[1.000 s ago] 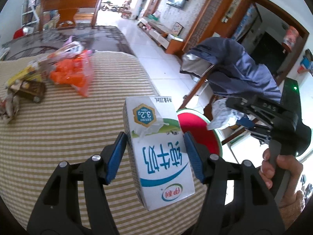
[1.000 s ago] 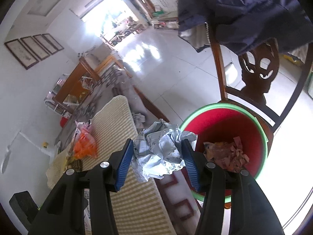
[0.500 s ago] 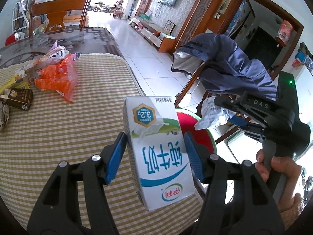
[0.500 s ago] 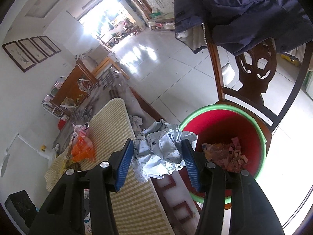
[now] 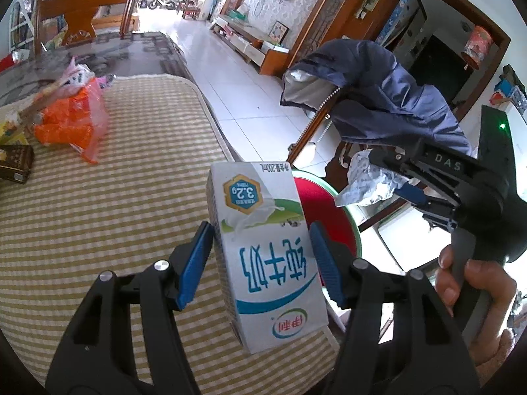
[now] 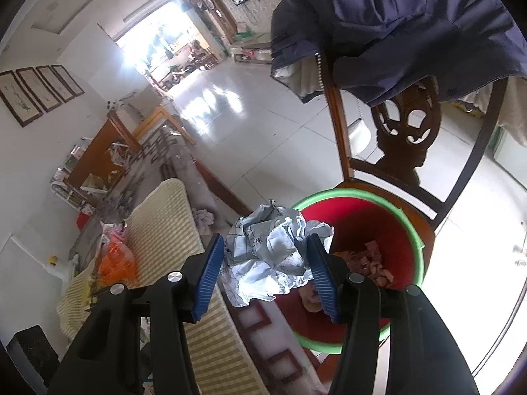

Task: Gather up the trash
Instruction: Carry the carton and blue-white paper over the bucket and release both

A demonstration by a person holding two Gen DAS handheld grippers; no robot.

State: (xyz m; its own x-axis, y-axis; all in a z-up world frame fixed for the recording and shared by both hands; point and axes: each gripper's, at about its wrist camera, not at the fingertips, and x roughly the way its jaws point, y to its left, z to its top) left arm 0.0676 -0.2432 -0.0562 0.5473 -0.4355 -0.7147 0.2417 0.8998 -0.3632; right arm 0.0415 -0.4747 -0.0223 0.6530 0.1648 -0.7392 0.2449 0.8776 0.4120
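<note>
Left tongs (image 5: 260, 256) are clamped on a milk carton (image 5: 263, 250) over the striped worktop (image 5: 98, 214); right tongs (image 6: 263, 270) grip crumpled paper (image 6: 273, 253) beside the red bucket (image 6: 388, 227).

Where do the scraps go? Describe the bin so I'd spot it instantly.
Find the wooden chair with a blue jacket draped over its back, beside the striped table. On its seat sits a round basin: red inside with a green rim, already holding scraps, the only such tub here.
</note>
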